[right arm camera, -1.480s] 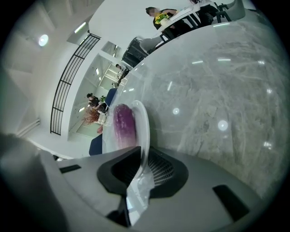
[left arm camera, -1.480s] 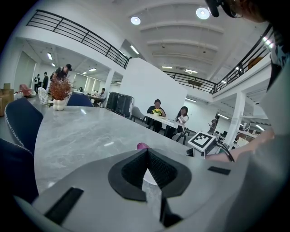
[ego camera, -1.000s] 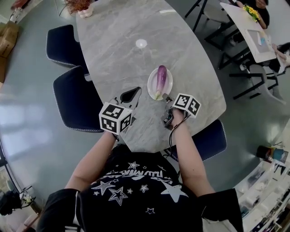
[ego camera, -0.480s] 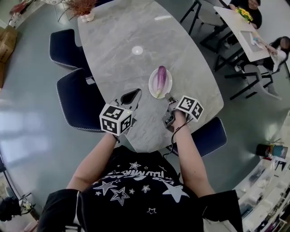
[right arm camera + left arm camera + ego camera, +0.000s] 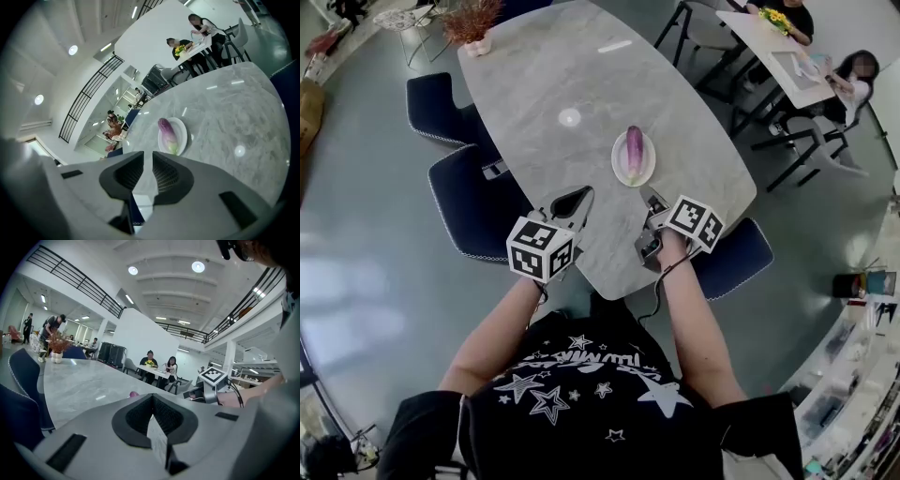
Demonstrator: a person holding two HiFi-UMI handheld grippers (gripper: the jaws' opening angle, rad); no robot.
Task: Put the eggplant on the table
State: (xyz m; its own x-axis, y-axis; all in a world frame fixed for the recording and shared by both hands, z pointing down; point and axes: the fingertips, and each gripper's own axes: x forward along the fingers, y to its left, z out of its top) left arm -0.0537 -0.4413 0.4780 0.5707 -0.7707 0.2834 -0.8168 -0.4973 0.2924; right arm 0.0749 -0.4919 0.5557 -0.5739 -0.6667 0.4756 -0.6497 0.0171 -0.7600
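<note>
A purple eggplant (image 5: pixel 634 152) with a green stem end lies on a small white plate (image 5: pixel 647 171) near the right side of the grey marble table (image 5: pixel 553 75). In the right gripper view the eggplant (image 5: pixel 168 133) sits on the plate (image 5: pixel 182 137) ahead of the jaws. My right gripper (image 5: pixel 652 202) hovers over the table's near edge, a short way short of the plate, jaws closed to a thin slit and empty. My left gripper (image 5: pixel 573 198) is to the left of it, shut and empty. Only the eggplant's tip (image 5: pixel 134 393) peeks over the left gripper (image 5: pixel 152 398).
Dark blue chairs stand at the table's left (image 5: pixel 469 202) (image 5: pixel 441 105) and near right (image 5: pixel 739 255). A small white disc (image 5: pixel 569 117) lies mid-table and a potted plant (image 5: pixel 473 33) at its far end. People sit at a white table (image 5: pixel 773 47) at the back right.
Both grippers have drawn back from the plate toward the table's near edge, and the head view has pulled back with them. The eggplant stays on the plate.
</note>
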